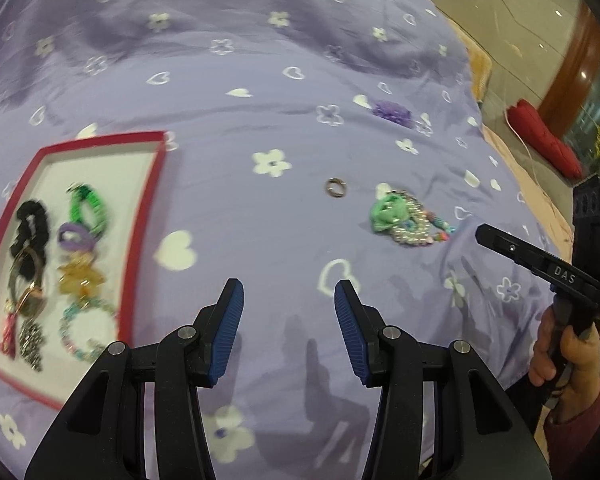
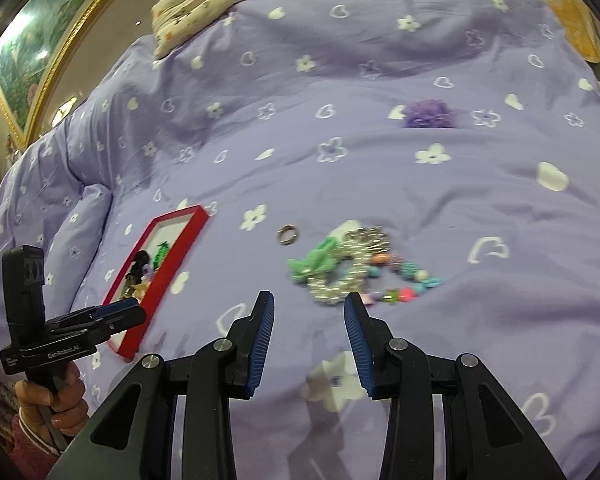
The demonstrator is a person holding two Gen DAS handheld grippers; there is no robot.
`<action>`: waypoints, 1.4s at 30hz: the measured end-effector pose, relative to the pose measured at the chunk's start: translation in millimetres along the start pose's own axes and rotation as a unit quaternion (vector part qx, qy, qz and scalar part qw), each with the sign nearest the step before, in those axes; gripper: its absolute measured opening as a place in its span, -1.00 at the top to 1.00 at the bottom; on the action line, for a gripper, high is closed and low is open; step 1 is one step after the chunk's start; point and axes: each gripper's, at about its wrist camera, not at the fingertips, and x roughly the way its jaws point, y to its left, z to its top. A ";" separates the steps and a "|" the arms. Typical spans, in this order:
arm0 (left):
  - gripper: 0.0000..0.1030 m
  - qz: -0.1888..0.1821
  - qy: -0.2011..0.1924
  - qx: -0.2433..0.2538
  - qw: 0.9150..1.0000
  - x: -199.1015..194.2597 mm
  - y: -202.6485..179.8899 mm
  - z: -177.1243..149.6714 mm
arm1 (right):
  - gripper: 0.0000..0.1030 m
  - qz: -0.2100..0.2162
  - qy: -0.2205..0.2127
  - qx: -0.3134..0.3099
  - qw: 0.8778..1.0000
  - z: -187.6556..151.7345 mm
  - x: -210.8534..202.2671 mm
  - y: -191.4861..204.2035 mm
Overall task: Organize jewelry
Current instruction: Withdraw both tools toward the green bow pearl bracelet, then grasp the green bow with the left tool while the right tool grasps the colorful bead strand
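You are partway through tidying the jewelry on the bed (image 1: 260,80). Your red tray (image 1: 150,216) sits at the left of the left wrist view, and it already holds a good few things: a black scrunchie (image 1: 32,224), a green band (image 1: 88,204), a purple band (image 1: 74,236), a yellow flower piece (image 1: 78,278), a bead bracelet (image 1: 86,330), and some small bits at the bottom left that are too blurry to name. That part looks done. Three things still lie out on the purple cover. A small metal ring (image 1: 336,188) is near the middle of that view. To the right of it is a pile with a green piece (image 2: 316,262) touching a shiny bead bracelet (image 2: 352,272) and some colored beads. A purple scrunchie (image 2: 430,114) sits far up in the upper right of the right wrist view, well apart from the rest. Your left gripper (image 1: 288,312) has its fingers spread apart with nothing between them, only bed cover. Your right gripper (image 2: 310,324) is the same, fingers spread and empty, and the bead pile sits just above its tips in its own view. So you may want that pile next, then the ring, then the far scrunchie. The beads look tangled, so they could drag the green piece along.
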 end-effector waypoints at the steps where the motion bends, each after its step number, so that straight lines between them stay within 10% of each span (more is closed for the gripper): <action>1: 0.10 -0.003 0.001 0.006 1.000 2.7 -6.1 2.7 | 0.23 -0.003 0.000 0.001 1.000 0.8 -0.7 -3.7; 35: 0.11 -0.075 0.080 0.090 0.990 133.3 -89.4 58.6 | 0.23 -0.011 0.105 -0.123 0.987 24.0 63.6 -47.9; 38: 0.52 -0.094 0.087 0.079 0.989 138.9 -85.2 57.6 | 0.27 -0.012 0.110 -0.128 0.986 23.1 67.0 -47.4; 42: 0.65 -0.107 0.083 0.069 0.988 134.2 -80.8 54.7 | 0.79 -0.019 0.114 -0.132 0.984 21.8 68.9 -46.4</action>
